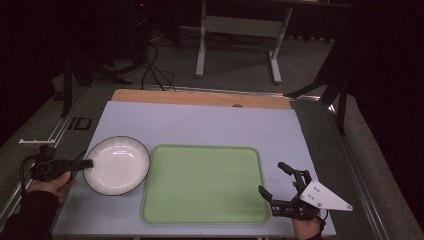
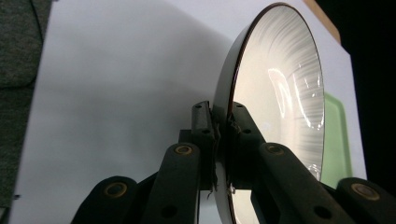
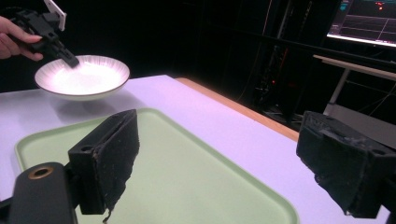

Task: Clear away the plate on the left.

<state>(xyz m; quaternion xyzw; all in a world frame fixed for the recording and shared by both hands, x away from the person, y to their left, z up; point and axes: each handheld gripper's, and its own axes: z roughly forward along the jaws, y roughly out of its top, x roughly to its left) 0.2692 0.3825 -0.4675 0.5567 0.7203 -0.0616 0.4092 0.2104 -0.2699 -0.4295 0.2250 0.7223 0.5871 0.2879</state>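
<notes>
Nearest me, my right tool (image 1: 274, 186) waits at the near right corner of the green tray (image 1: 202, 185), its jaws spread wide with nothing between them; in the right gripper view the two black pads frame the bare tray floor. That hand has no part in the work at this point, as I judge it.

On my left, my left tool (image 1: 86, 163) is clamped tight on the near rim of the white bowl (image 1: 117, 164). The left gripper view shows it plainly: one pad inside the dark-edged rim, one outside, with the ribbed wall pinched between them. From the right gripper view the bowl hangs clear of the pale mat on the tabletop (image 1: 200, 122), its shadow lying on the mat beneath it, so I take the pickup as done.

The bowl sits just left of the tray, their edges close in the high view. The tray itself is bare. What is left, by my reading, is to carry the bowl across over the tray, set it down level, and let go. With a one-sided grip, I would watch for tilt.
</notes>
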